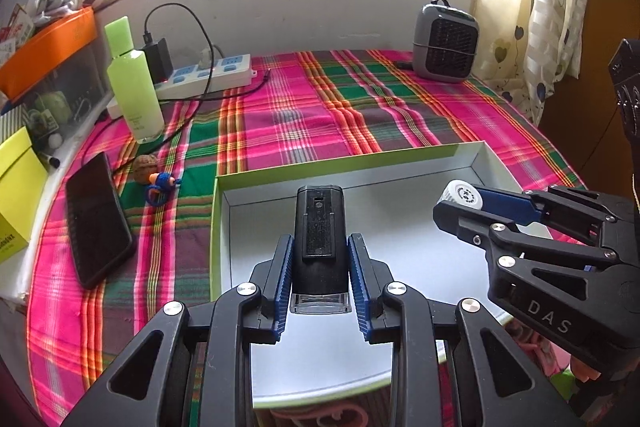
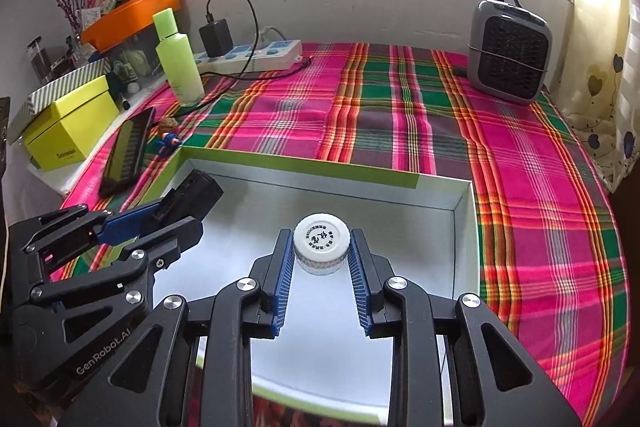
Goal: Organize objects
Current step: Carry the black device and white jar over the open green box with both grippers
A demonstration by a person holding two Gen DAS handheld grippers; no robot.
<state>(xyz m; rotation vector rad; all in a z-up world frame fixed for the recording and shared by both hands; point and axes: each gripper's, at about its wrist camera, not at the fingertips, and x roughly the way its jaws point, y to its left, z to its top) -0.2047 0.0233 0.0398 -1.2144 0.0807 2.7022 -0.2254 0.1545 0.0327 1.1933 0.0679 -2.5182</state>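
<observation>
A woven plaid cloth [image 2: 400, 107] covers the table under a smooth matt cardboard tray [image 2: 466, 227], beside a glossy phone [image 1: 98, 219] and a smooth plastic bottle [image 1: 132, 83].

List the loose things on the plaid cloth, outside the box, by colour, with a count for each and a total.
Green: 1, tall plastic bottle
Black: 1, flat phone
Brown: 1, round walnut
Blue-and-orange: 1, small toy
Grey: 1, boxy heater
White: 1, power strip
Total: 6
</observation>
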